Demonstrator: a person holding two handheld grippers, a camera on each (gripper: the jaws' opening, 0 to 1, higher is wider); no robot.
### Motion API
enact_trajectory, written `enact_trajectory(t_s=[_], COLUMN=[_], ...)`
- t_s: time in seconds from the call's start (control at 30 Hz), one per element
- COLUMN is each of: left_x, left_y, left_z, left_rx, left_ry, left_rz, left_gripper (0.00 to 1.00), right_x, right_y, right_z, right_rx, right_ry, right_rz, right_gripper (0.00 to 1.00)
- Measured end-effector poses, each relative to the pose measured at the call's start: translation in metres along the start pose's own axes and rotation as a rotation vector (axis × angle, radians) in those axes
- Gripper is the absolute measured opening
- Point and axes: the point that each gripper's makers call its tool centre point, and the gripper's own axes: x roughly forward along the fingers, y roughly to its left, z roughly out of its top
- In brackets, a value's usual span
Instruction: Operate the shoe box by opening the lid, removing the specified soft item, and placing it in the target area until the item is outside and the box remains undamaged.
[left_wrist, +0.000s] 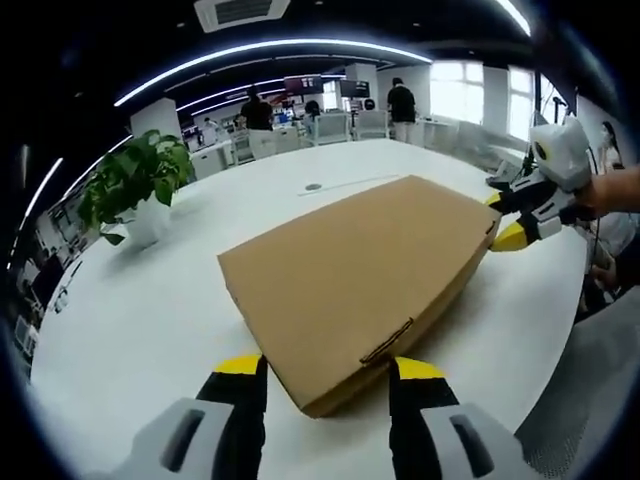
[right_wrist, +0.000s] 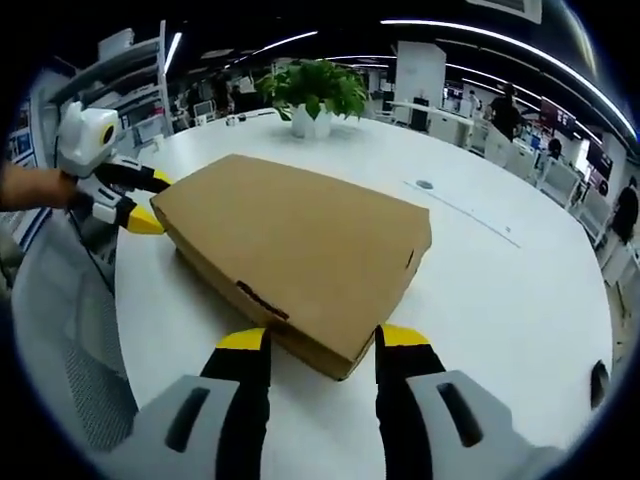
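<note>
A closed brown cardboard shoe box (left_wrist: 350, 270) lies flat on the round white table (left_wrist: 150, 320), lid down. My left gripper (left_wrist: 328, 368) is open, its yellow-tipped jaws straddling the box's near corner. My right gripper (left_wrist: 503, 218) stands at the opposite corner, held by a hand at the right edge. In the right gripper view the same box (right_wrist: 300, 240) fills the middle, and my right gripper (right_wrist: 322, 338) is open with a corner of the box between its jaws. The left gripper (right_wrist: 152, 202) sits at the box's far left corner. The soft item is hidden inside.
A potted green plant (left_wrist: 135, 185) (right_wrist: 315, 95) stands on the table beyond the box. A small round disc (left_wrist: 313, 187) (right_wrist: 425, 184) lies on the tabletop. A grey mesh chair (right_wrist: 70, 330) is at the table's edge. People stand among desks far back.
</note>
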Motion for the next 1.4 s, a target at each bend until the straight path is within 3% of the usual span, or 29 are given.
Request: enact_trajectory(t_s=[0.63, 1.4], left_x=[-0.014, -0.039], left_y=[0.033, 0.057], left_z=[-0.016, -0.04], left_rx=[0.051, 0.119], left_ry=[0.043, 0.083], left_rz=[-0.061, -0.132], left_gripper=[0.48, 0.48], right_x=[0.005, -0.003], right_y=[0.041, 0.099], right_z=[0.007, 0.001], right_rx=[0.062, 0.119], right_ry=[-0.024, -0.027], right_rz=[-0.024, -0.039], right_gripper=[0.37, 0.34])
